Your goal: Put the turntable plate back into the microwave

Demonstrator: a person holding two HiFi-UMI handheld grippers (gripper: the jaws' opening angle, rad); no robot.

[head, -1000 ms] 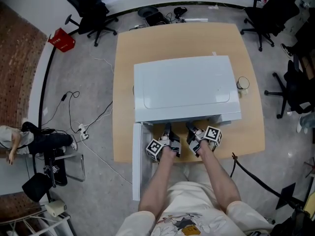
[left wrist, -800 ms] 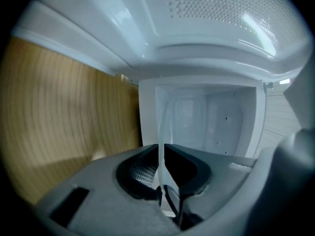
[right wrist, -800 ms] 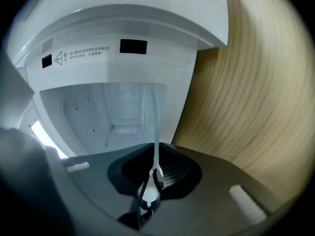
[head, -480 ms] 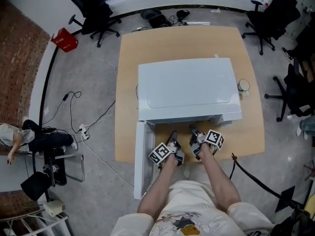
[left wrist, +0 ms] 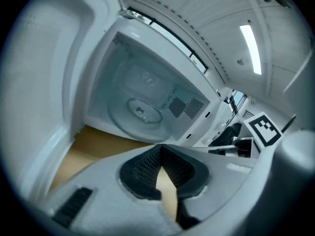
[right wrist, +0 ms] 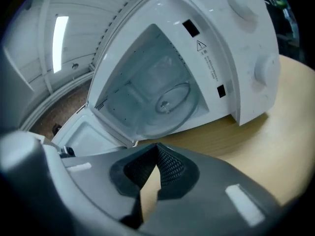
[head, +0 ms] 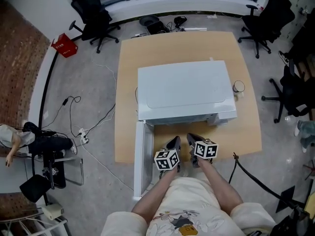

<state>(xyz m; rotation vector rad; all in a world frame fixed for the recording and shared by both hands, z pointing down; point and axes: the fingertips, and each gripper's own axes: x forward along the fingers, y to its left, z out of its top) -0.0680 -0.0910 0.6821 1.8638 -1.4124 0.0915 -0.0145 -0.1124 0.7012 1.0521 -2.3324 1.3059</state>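
Note:
The white microwave [head: 184, 90] stands on the wooden table [head: 248, 127], its door [head: 140, 159] swung open to the left. The glass turntable plate [left wrist: 138, 113] lies flat inside the cavity, also visible as the plate [right wrist: 170, 101] in the right gripper view. My left gripper [head: 174, 142] and right gripper [head: 192, 139] hover side by side at the table's near edge, in front of the opening and apart from it. In its own view, the left gripper [left wrist: 160, 149] is shut with nothing between the pads. So is the right gripper [right wrist: 157, 149].
A small cup [head: 238, 86] sits on the table right of the microwave. Office chairs [head: 93, 11] stand around the table, with a red box [head: 61, 47] and cables [head: 78, 127] on the floor at left. A black cable [head: 256, 178] runs at lower right.
Both grippers have drawn back from the microwave's opening toward the person and rolled, so their marker cubes now face up. The plate stays inside.

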